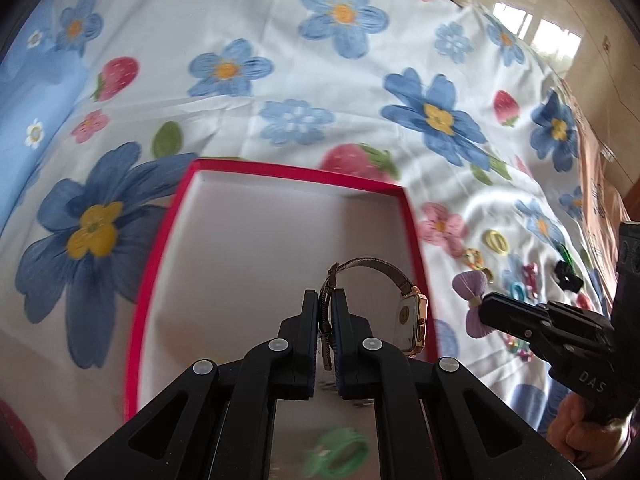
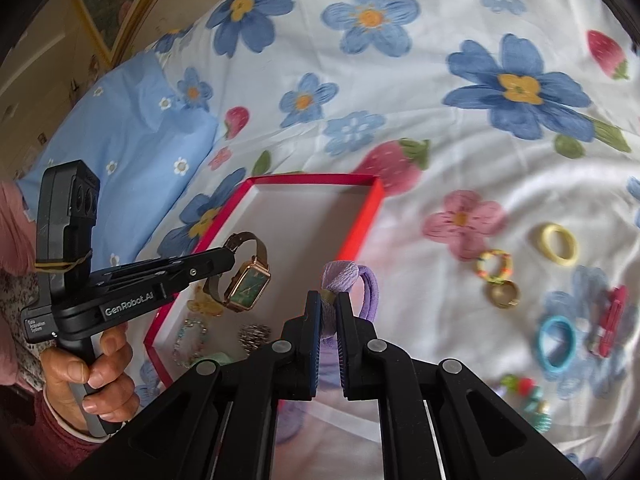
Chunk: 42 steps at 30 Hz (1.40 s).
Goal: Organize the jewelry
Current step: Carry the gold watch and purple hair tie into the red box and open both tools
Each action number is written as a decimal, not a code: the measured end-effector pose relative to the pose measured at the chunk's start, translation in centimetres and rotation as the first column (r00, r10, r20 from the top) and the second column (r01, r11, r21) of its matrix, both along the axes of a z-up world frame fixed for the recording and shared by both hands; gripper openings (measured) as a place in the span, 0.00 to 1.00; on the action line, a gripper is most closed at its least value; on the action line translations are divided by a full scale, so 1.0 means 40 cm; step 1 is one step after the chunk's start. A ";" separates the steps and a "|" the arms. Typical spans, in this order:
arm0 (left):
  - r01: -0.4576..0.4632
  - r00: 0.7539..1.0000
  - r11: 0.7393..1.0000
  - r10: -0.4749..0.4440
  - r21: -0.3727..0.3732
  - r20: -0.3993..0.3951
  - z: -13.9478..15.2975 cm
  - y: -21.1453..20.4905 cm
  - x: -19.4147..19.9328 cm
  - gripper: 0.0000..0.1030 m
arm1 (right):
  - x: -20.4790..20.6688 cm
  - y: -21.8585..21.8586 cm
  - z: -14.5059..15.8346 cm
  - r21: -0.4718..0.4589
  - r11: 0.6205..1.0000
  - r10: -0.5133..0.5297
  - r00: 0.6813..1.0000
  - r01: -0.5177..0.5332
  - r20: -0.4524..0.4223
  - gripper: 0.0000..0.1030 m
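Note:
My left gripper (image 1: 325, 312) is shut on the mesh strap of a gold square watch (image 1: 412, 320) and holds it above the red box (image 1: 138, 320) with a white inside. The right wrist view shows that gripper (image 2: 224, 258) and the watch (image 2: 250, 286) with its green face over the box (image 2: 370, 216). My right gripper (image 2: 329, 312) is shut on a purple bow hair tie (image 2: 340, 276), held above the box's right edge. It also shows in the left wrist view (image 1: 486, 304), with the bow (image 1: 474, 296).
The box holds a beaded bracelet (image 2: 188, 340), a silver piece (image 2: 254, 336) and a green item (image 1: 340, 454). On the flowered bedspread to the right lie a yellow ring (image 2: 558, 244), a beaded ring (image 2: 494, 266), a gold ring (image 2: 502, 294), a blue hair tie (image 2: 556, 344) and a red clip (image 2: 610, 320).

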<state>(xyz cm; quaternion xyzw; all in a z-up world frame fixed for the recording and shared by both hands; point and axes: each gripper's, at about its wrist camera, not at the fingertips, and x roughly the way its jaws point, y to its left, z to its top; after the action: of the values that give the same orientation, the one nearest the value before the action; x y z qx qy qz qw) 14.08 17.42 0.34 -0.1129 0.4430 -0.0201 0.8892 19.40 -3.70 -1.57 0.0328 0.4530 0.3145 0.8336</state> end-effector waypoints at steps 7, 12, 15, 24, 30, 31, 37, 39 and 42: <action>-0.073 0.997 0.997 0.073 -0.004 -0.021 -0.018 0.071 0.006 0.05 | 0.010 0.095 -0.007 -0.003 0.998 0.058 0.998 -0.058 -0.001 0.07; -0.101 0.994 0.995 0.101 0.013 -0.037 -0.037 0.102 0.029 0.05 | 0.021 0.152 -0.023 -0.014 0.996 0.090 0.996 -0.090 -0.008 0.07; -0.116 0.992 0.993 0.118 0.037 -0.054 -0.055 0.116 0.044 0.05 | 0.030 0.179 -0.041 -0.035 0.994 0.101 0.995 -0.102 -0.019 0.07; -0.143 0.983 0.988 0.149 0.063 -0.108 -0.119 0.135 0.086 0.05 | 0.044 0.231 -0.101 -0.111 0.984 0.131 0.990 -0.136 -0.055 0.07; -0.146 0.982 0.987 0.152 0.067 -0.111 -0.132 0.139 0.097 0.06 | 0.049 0.242 -0.127 -0.133 0.979 0.144 0.986 -0.154 -0.083 0.08; -0.145 0.982 0.987 0.152 0.070 -0.111 -0.133 0.139 0.098 0.06 | 0.050 0.241 -0.128 -0.135 0.979 0.143 0.986 -0.153 -0.082 0.09; -0.146 0.981 0.986 0.155 0.083 -0.113 -0.134 0.134 0.098 0.06 | 0.051 0.233 -0.127 -0.113 0.983 0.133 0.988 -0.142 -0.082 0.12; -0.147 0.981 0.986 0.156 0.081 -0.115 -0.132 0.134 0.096 0.06 | 0.051 0.231 -0.126 -0.106 0.985 0.129 0.988 -0.138 -0.084 0.13; -0.147 0.981 0.986 0.155 0.077 -0.116 -0.131 0.135 0.093 0.06 | 0.050 0.225 -0.123 -0.091 0.987 0.124 0.988 -0.132 -0.089 0.18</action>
<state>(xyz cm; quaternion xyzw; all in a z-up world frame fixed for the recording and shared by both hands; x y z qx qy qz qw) 17.82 22.81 -4.89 -0.1170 0.4869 0.0695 0.8628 21.42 5.32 -6.49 -0.0237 0.5030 0.3433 0.7928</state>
